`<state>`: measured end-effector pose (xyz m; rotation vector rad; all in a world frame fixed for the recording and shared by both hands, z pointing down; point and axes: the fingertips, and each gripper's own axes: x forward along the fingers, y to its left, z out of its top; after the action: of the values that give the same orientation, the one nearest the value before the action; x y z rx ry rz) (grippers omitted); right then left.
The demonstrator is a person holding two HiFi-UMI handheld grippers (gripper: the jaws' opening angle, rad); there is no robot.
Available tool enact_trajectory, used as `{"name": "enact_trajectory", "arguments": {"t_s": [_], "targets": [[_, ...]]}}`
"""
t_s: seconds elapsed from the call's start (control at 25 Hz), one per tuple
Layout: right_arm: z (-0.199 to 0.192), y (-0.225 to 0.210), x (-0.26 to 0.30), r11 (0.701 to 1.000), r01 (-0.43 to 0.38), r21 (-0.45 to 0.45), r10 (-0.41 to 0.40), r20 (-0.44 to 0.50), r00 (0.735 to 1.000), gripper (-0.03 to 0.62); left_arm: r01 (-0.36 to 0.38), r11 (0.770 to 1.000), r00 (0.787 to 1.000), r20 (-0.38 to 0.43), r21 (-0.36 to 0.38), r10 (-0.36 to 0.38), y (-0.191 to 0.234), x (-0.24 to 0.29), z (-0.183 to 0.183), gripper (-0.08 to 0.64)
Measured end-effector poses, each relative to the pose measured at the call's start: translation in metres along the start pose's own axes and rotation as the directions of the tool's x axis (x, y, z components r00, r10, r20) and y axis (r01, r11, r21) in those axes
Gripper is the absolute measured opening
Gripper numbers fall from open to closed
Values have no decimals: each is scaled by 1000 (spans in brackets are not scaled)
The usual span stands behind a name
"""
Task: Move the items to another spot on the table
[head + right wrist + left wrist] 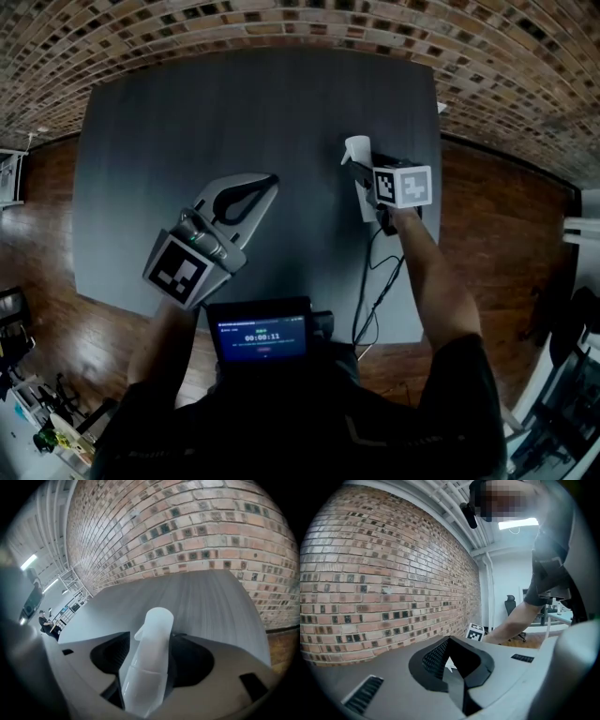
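A white spray bottle [362, 159] stands near the right edge of the dark grey table [234, 112]. My right gripper [364, 178] points down at it from the near side. In the right gripper view the bottle [149, 663] fills the gap between the jaws of that gripper [151, 641]. A thin sliver of gap shows along its left side, so the pads do not seem to press on it. Left of the table's middle, my left gripper [272, 180] hovers level with its tips together and nothing between them. Its own view shows the same [453, 670].
A brick wall [281, 23] runs along the table's far edge, and wooden floor [506, 234] lies to the right. A small screen [262, 339] sits at the person's chest. A black cable [370, 281] trails over the near right table edge. The left gripper view shows the right arm [511, 623].
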<state>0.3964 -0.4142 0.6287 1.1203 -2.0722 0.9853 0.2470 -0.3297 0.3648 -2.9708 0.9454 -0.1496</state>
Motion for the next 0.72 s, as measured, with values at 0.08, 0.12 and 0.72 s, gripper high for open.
{"name": "enact_trajectory", "arguments": {"t_s": [0.08,0.12,0.72], "targets": [[4,2,-5,1000,-5,-1,5,19,1000,287,-13,1000,1000,4,8,13,-1,-5,5,2],[6,3,-9,1000,-5,-1,5,29,1000,287,-18,1000,1000,7,13,18,-3,-7,8,2],[32,79,-163,996,58,-62,-29,391,920,26,-39,996,991,128,74,30,-52,-102,69,2]]}}
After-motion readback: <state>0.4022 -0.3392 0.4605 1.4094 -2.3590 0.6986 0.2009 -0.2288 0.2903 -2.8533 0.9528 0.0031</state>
